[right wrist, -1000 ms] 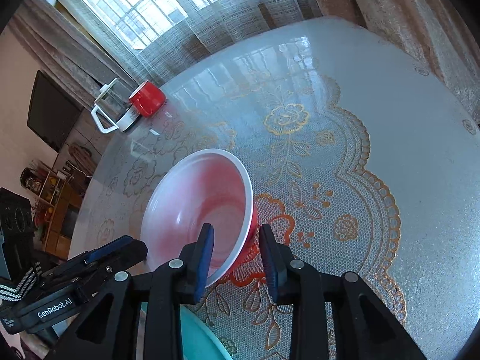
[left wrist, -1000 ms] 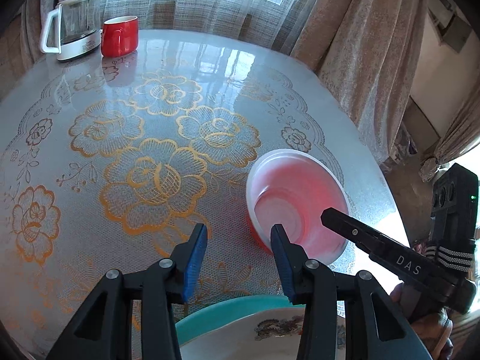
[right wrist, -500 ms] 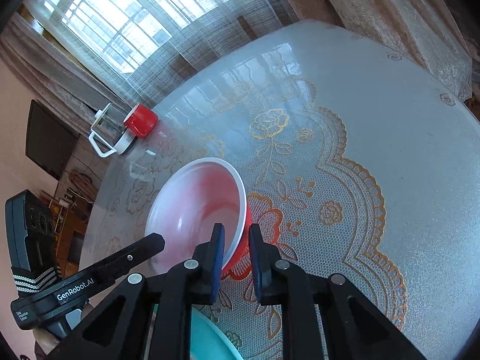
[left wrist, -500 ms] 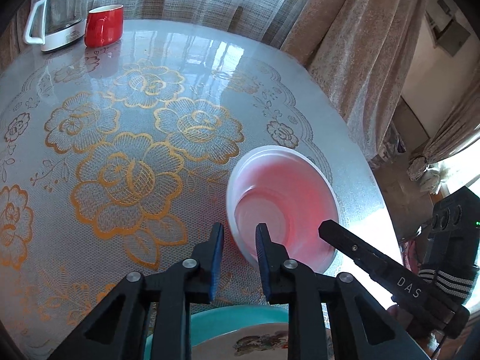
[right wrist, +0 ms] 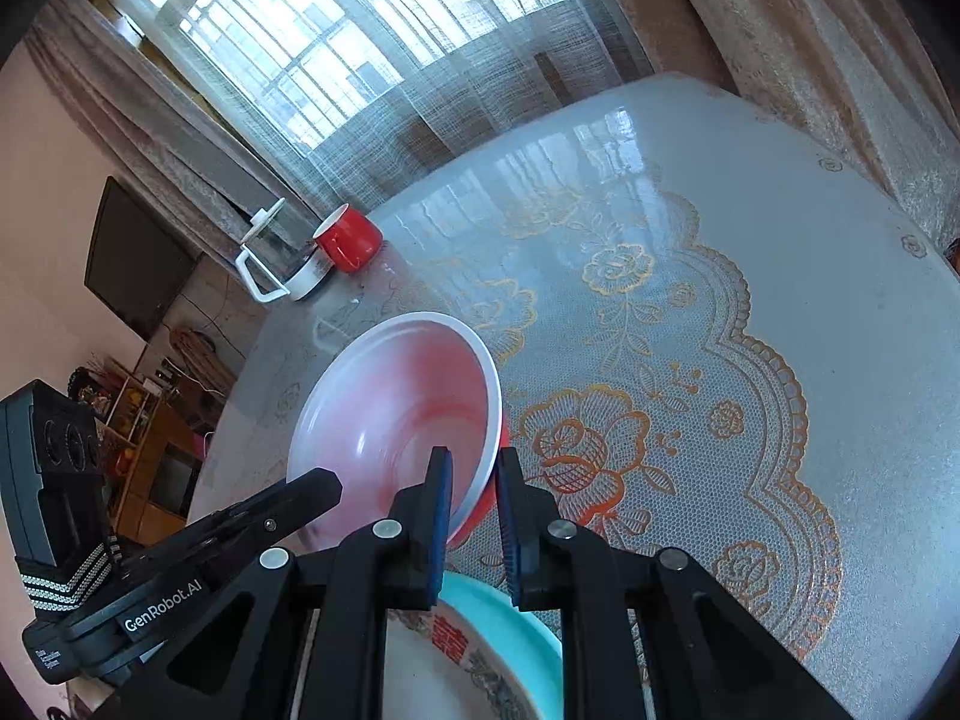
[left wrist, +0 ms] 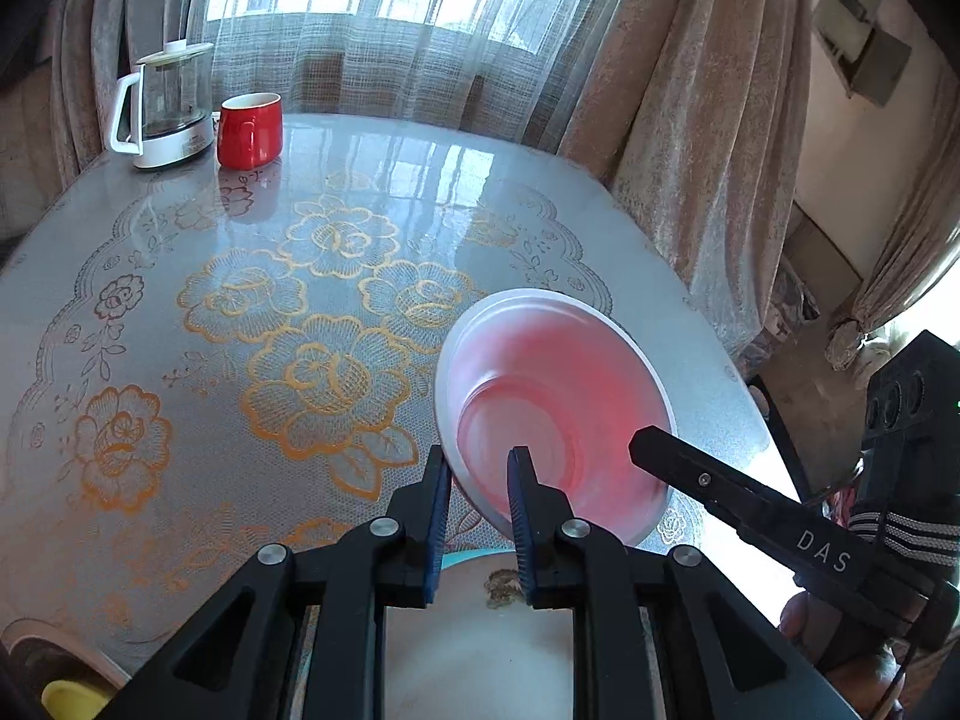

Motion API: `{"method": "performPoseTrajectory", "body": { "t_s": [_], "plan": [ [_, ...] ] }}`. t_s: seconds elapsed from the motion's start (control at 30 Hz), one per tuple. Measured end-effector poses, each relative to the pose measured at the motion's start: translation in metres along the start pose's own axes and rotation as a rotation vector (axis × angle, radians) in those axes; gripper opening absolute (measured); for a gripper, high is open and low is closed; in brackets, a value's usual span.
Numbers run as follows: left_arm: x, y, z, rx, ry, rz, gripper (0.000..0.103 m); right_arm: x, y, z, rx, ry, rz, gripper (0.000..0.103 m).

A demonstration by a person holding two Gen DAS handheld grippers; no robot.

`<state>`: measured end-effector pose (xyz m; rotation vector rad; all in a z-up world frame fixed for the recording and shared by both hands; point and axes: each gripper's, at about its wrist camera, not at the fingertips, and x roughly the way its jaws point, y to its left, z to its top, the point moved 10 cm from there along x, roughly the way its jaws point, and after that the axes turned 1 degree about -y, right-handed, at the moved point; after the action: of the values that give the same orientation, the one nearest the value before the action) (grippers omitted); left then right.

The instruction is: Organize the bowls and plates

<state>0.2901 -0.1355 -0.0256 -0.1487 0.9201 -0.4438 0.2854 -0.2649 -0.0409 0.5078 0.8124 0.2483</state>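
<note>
- The left claw (left wrist: 478, 483) is clenched on the near-left rim of the red bowl (left wrist: 555, 414), one blue pad inside the wall and the other outside
- The right claw (right wrist: 472, 483) is clenched on the same red bowl at its near-right rim, again with one pad on each side of the wall
- In the left wrist view, the dark finger marked DAS coming in from the right is part of the right claw; in the right wrist view the finger marked GenRobot.AI at the left belongs to the left claw
- The bowl is white inside with a red glow through the wall and it tilts; it looks lifted off the tabletop (left wrist: 198, 276), though I cannot be sure that no part of its base touches
- Just near of the bowl, under both claws, a patterned plate (right wrist: 462, 660) lies in a teal plate (right wrist: 528, 630)
- Far left on the tabletop stand a red mug (left wrist: 249, 129) and a glass kettle (left wrist: 165, 105), well apart from the bowl
- Step in hand, as I judge it: a two-claw carry of the bowl toward the stacked plates
- The next move calls for both claws travelling together, levelling the bowl, centring it over the plates and lowering before either one lets go; uneven motion could twist the thin rim out of a pad
</note>
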Motion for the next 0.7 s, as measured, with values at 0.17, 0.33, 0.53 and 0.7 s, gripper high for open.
{"method": "performPoseTrajectory", "body": {
  "t_s": [0.17, 0.33, 0.53, 0.7],
  "plan": [
    [-0.03, 0.013, -0.017, -0.025, -0.013, -0.004, 0.019, -0.012, 0.024, -0.016, -0.016, -0.003, 0.047, 0.015],
    [-0.065, 0.024, -0.03, -0.033, -0.061, 0.016, 0.019, -0.017, 0.05, -0.035, -0.049, 0.006, 0.079, 0.015],
    [-0.102, 0.041, -0.045, -0.038, -0.11, 0.039, 0.019, -0.021, 0.078, -0.056, -0.077, 0.019, 0.113, 0.015],
    [-0.124, 0.064, -0.062, -0.084, -0.125, 0.05, 0.019, -0.022, 0.104, -0.078, -0.118, 0.047, 0.134, 0.015]
  ]
}}
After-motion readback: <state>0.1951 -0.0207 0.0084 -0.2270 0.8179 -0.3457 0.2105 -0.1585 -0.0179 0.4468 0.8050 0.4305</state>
